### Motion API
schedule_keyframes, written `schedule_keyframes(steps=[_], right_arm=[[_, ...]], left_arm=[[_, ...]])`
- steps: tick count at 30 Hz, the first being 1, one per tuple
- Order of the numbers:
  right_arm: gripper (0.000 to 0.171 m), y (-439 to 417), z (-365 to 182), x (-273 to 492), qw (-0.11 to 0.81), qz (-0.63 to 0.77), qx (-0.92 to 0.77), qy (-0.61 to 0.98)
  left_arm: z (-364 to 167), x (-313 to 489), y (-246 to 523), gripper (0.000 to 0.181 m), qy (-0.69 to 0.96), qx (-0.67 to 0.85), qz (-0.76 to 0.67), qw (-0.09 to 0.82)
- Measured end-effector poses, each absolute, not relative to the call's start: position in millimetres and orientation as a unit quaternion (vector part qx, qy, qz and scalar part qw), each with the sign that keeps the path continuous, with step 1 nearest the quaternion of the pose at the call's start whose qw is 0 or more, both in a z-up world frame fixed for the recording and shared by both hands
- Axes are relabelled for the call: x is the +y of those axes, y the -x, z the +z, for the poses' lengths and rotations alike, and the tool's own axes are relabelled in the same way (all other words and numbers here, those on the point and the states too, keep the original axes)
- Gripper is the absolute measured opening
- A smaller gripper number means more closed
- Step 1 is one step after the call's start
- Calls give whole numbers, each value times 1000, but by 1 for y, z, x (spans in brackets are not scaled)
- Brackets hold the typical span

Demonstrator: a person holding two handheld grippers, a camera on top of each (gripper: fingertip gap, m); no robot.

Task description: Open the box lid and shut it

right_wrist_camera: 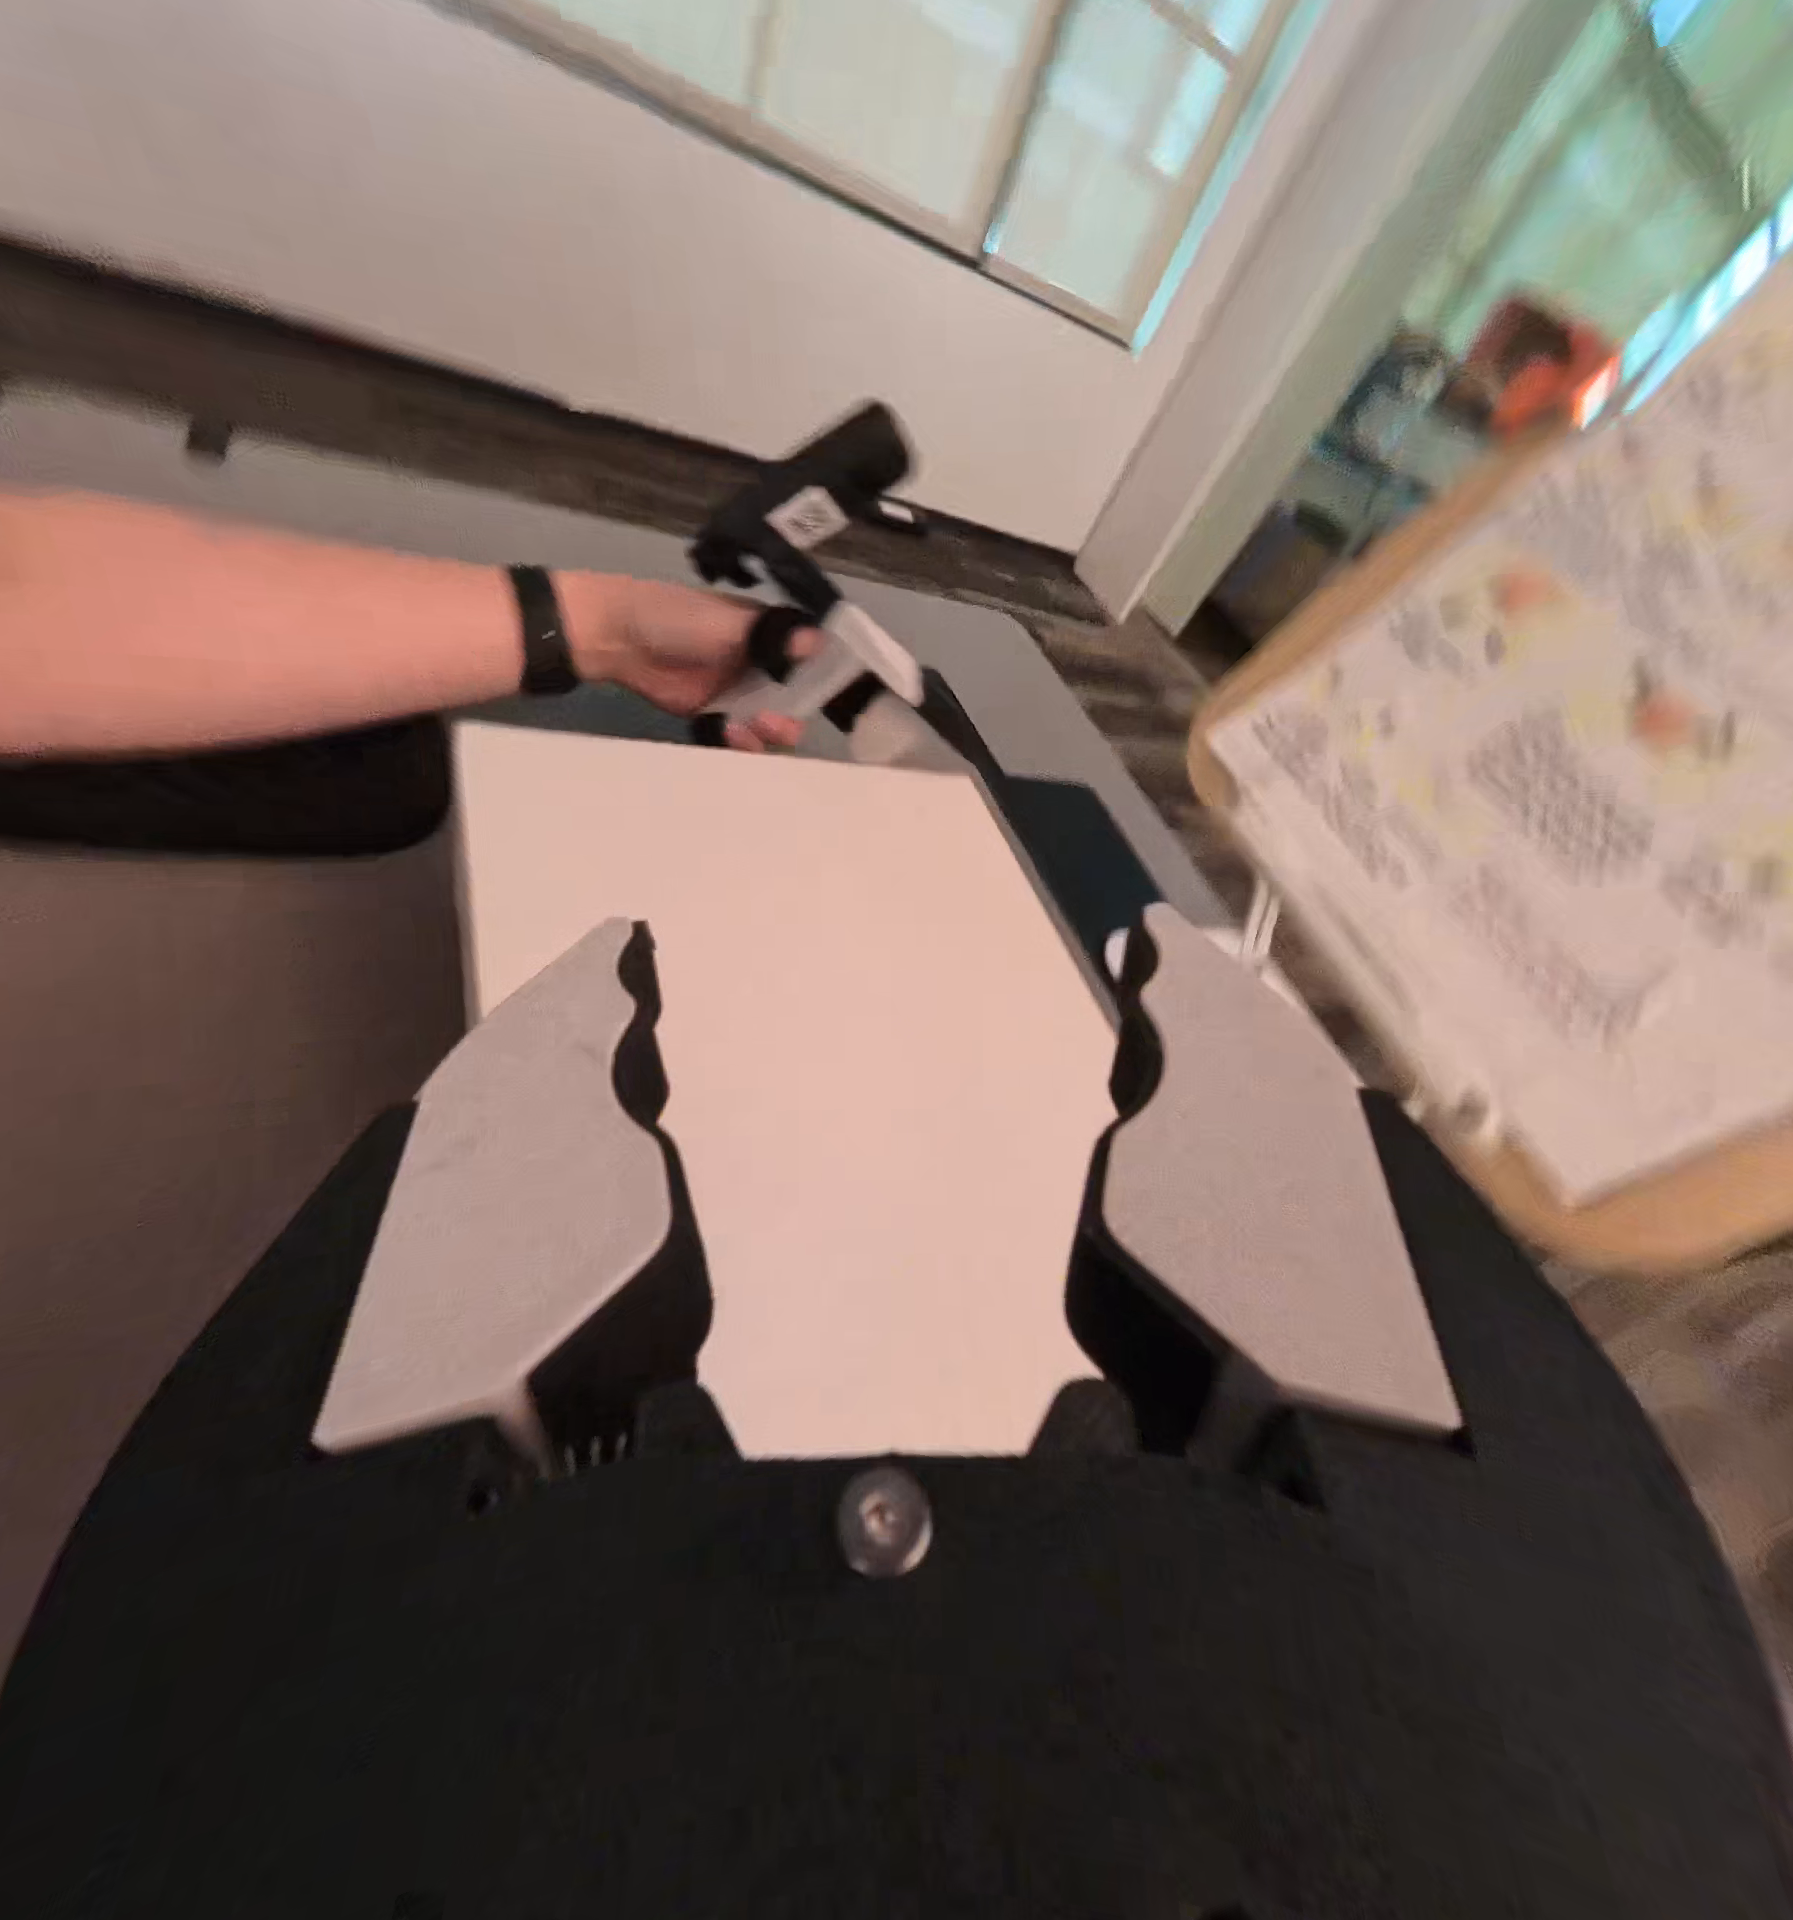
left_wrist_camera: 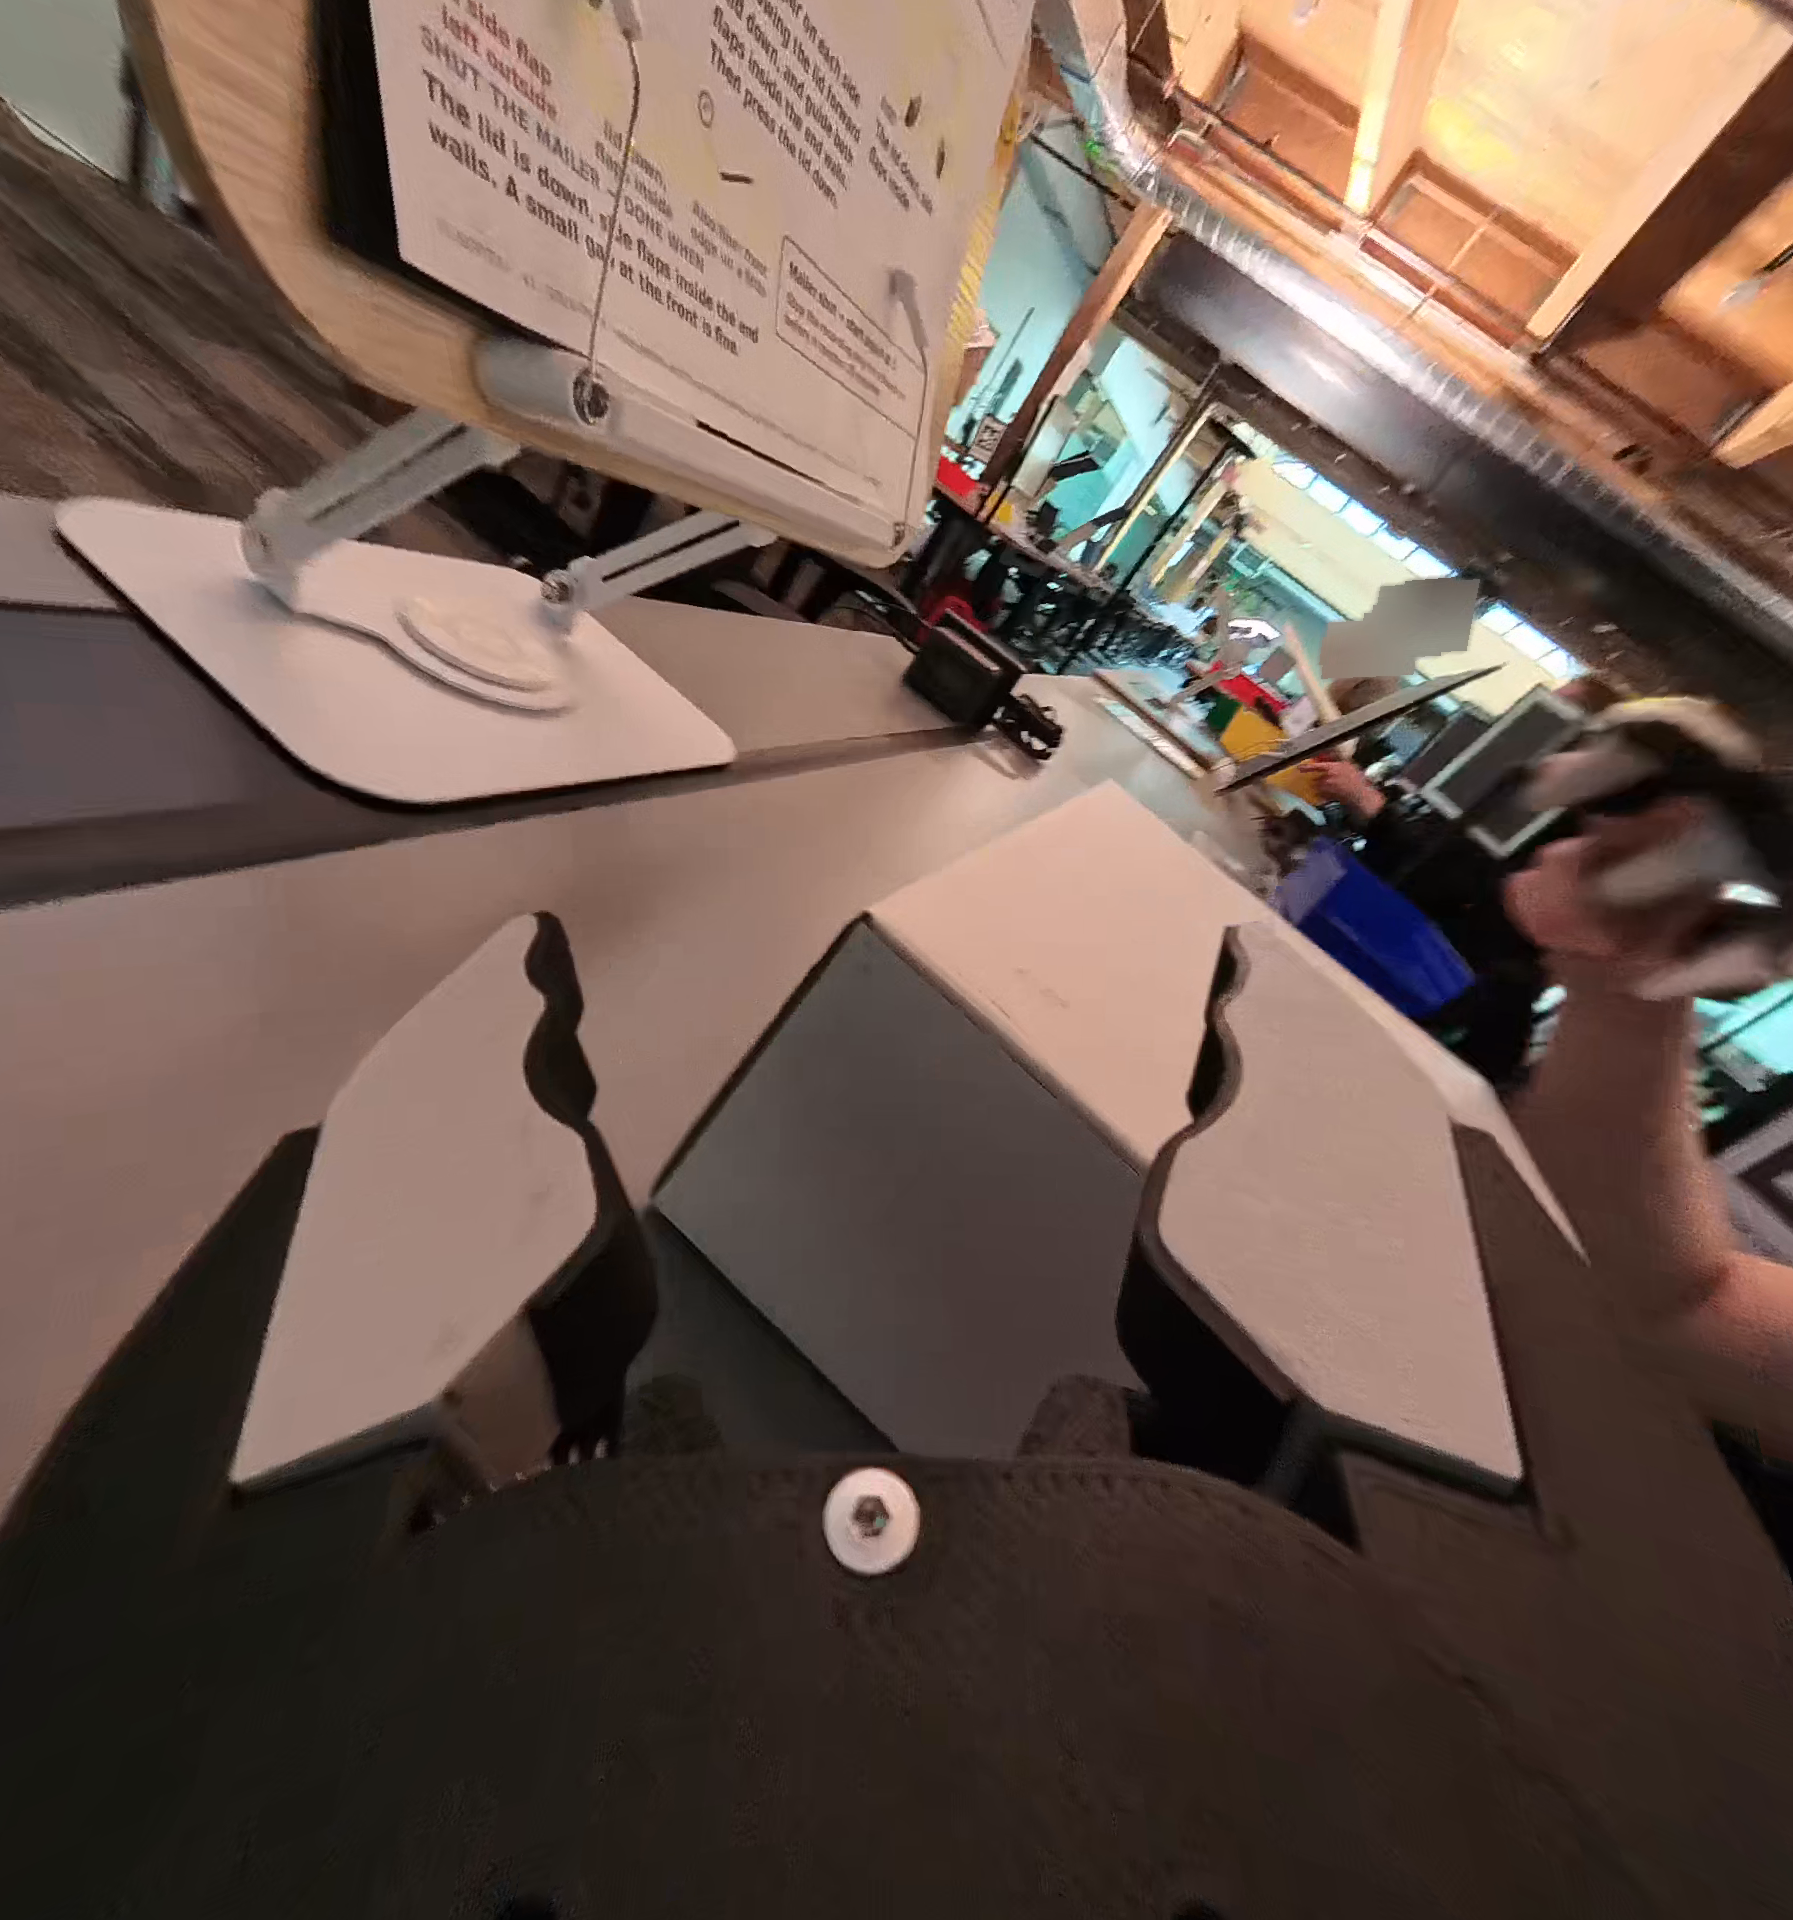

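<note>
The white box [left_wrist_camera: 1027, 1049] sits closed on the grey worktop [left_wrist_camera: 196, 1039], filling the centre of the left wrist view and the middle of the right wrist view, its lid [right_wrist_camera: 767, 935] flat and down. The left gripper [left_wrist_camera: 887, 940] faces a shaded side wall from low down, fingers spread apart and holding nothing, probably lined up to steady the box. The right gripper [right_wrist_camera: 881, 940] hangs over the lid, fingers likewise apart and empty, seemingly poised to reach an edge. At upper left in the left view an instruction sheet on a stand [left_wrist_camera: 663, 187] is propped facing the person, likely for reference.
</note>
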State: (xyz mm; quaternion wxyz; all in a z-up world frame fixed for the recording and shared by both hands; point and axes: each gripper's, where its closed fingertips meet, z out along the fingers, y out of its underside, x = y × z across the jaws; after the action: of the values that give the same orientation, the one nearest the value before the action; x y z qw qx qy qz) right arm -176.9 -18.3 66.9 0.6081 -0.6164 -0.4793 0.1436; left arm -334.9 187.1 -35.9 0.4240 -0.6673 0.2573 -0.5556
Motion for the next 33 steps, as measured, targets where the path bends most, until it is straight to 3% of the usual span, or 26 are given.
schedule_keyframes(steps=[3,7,12,15,18,25,33], right_arm=[[77,231,53,-39,577,61,-580,572],[66,288,18,-64,483,146,-620,602],[58,290,-32,-57,426,78,-641,633],[52,286,-41,-51,420,69,-639,641],[36,281,-44,-46,417,57,-642,641],[24,277,-50,-45,403,52,-646,646],[23,273,-49,-49,397,47,-652,644]], left_arm=[[-30,192,325,119,659,273,-553,430],[-26,195,315,112,637,283,-586,415],[-31,190,305,108,625,300,-614,378],[-27,190,300,108,609,309,-633,364],[-29,191,295,107,603,332,-629,362],[-32,172,282,99,579,367,-661,307],[-35,163,289,90,561,386,-668,300]])
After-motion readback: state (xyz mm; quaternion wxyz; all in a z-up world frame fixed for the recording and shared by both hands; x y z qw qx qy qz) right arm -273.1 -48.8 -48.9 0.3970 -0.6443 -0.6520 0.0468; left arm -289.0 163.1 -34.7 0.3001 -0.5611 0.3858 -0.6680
